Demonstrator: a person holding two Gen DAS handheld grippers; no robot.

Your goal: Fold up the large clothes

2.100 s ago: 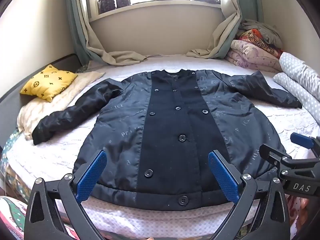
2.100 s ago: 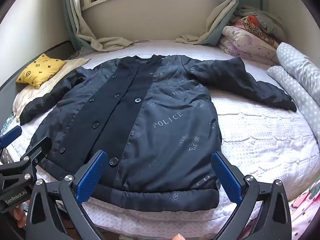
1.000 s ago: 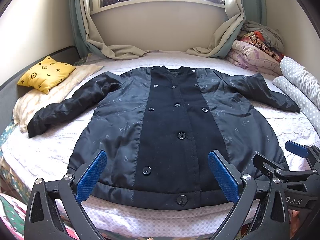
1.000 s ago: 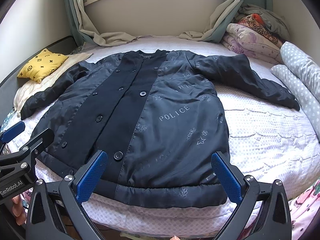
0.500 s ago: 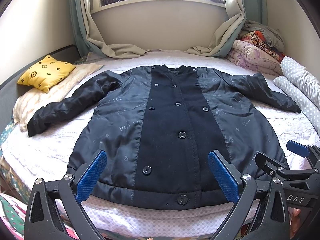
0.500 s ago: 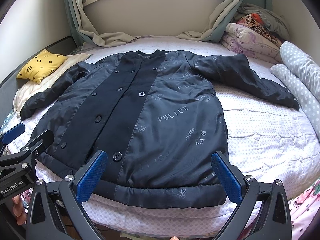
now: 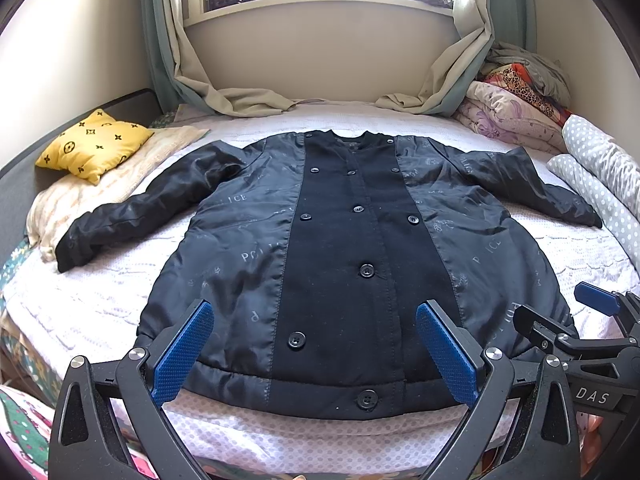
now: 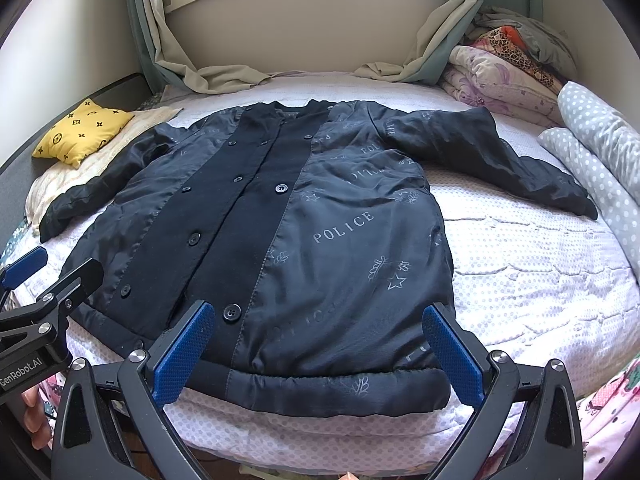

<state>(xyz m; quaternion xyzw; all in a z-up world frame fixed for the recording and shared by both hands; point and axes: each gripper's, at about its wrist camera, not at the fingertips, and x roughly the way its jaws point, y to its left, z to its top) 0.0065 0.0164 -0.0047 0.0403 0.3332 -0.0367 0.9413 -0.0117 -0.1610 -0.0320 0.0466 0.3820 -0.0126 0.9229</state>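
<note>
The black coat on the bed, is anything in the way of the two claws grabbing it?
Nothing visible is. The black coat lies spread flat on the bed, sleeves out. The left claw and the right claw both hang open just before its bottom hem, with only bare bedcover in between.

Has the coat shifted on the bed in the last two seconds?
No. The coat lies spread with its left sleeve reaching the cream pillow as before.

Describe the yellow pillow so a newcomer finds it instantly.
Start at the bed with the dark buttoned coat spread across it. Beyond the coat's left sleeve lies a small yellow cushion with black motifs, on striped cream bedding. Nothing else there is yellow.
</note>
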